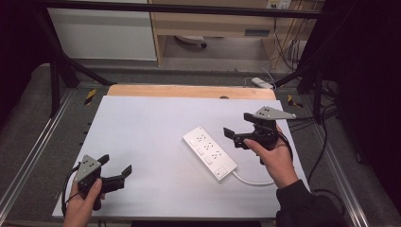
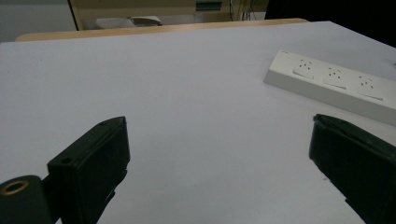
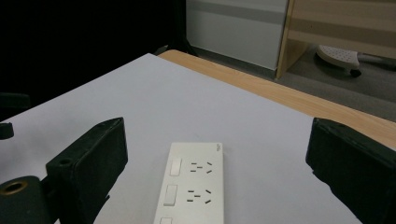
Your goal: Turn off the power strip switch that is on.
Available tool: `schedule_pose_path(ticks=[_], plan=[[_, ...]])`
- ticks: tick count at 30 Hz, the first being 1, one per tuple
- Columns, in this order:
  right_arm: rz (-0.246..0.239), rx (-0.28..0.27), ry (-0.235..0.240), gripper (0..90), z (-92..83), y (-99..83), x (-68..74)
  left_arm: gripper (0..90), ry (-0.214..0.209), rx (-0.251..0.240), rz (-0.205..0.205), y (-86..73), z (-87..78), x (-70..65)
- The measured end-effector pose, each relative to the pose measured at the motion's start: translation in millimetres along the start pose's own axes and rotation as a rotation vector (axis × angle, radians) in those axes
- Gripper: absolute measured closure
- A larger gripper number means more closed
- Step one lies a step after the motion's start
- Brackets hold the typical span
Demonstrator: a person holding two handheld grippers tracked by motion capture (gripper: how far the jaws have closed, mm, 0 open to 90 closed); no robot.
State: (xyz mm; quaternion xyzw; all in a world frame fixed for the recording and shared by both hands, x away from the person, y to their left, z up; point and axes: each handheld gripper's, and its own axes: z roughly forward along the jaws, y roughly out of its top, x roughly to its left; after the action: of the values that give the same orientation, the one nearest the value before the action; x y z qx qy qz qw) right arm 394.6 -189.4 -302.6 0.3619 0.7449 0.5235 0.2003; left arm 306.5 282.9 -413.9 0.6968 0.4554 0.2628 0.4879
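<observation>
Power strip is what I am working toward: it lies flat and slantwise on the white worktop, sockets up, its white cable running off its near end toward my right hand. My right tongs hover just beside the strip's far right side, jaws spread wide with nothing between them; in the right gripper view the strip runs lengthwise between those jaws. My left tongs sit well apart from the strip, off its near left, also gaping wide and empty. As I judge it, the danger is the smooth, hard casing: if I close across it off-centre, the strip may pivot or skid on the slick sheet, and the trailing cable could tug it askew or snag my right hand. No container is on the worktop beside the strip, so nothing holds anything.
</observation>
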Motion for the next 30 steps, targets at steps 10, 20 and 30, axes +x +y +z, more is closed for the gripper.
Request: schedule_pose_path(ticks=[10, 20, 30], plan=[[-0.012, -0.001, 0.021, 7.4, 8.6, 9.0, 6.0, 5.3, -0.003, 0.006, 0.012, 0.0, 1.2, -2.2], [-0.014, 0.006, 0.037, 7.5, 23.1, 16.3, 10.7, 5.3, -0.005, 0.011, 0.013, -0.2, 1.2, -2.2], [-0.017, 0.011, 0.03, 4.2, 30.4, 21.8, 10.3, 5.3, -0.009, 0.01, 0.014, -0.2, 1.5, -2.6]])
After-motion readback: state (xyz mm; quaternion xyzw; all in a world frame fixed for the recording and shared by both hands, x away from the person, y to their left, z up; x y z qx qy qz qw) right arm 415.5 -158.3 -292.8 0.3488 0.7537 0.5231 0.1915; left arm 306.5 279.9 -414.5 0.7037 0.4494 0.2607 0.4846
